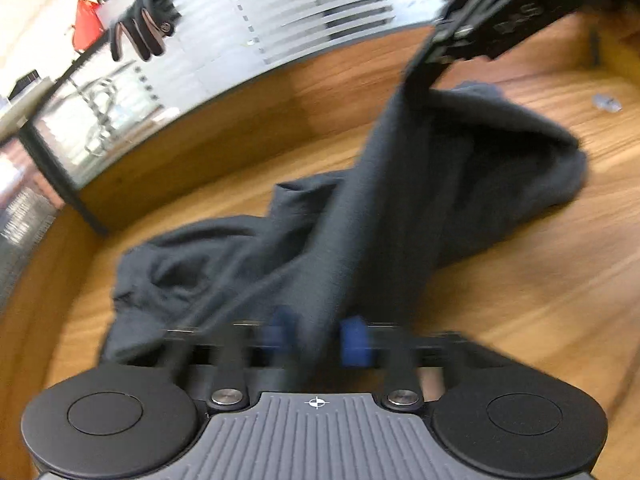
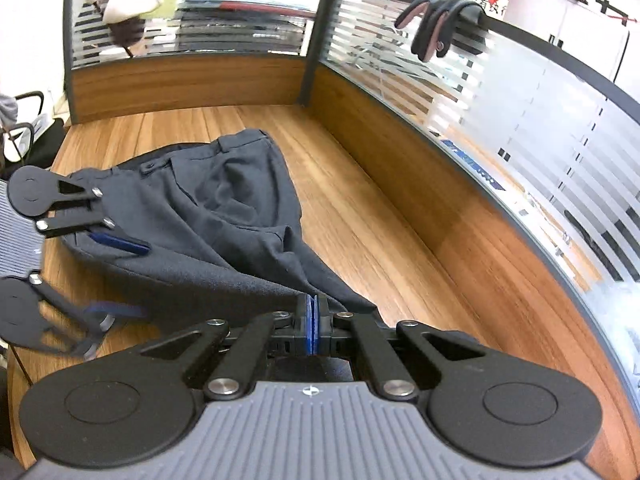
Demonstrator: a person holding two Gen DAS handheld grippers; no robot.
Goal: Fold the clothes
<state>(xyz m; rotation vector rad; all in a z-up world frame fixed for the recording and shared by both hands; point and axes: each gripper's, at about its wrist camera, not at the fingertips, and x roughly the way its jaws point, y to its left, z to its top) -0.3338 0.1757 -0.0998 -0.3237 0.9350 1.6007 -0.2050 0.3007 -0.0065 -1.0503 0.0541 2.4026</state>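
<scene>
Right gripper is clamping its blue pads fully together on a trouser-leg end. Dark grey trousers, waistband far, are lying rumpled on the wooden desk; left gripper is pinching another fold. No writing is reading clearly.

Dark grey trousers are lying crumpled across a wooden desk, one end hanging lifted.

The waistband, with its belt loops and a buttoned pocket, is resting on the desk toward the far left in the right wrist view. The legs are trailing in loose folds toward the near side, where one edge is rising off the wood, the cloth stretching taut and creasing below it.
</scene>
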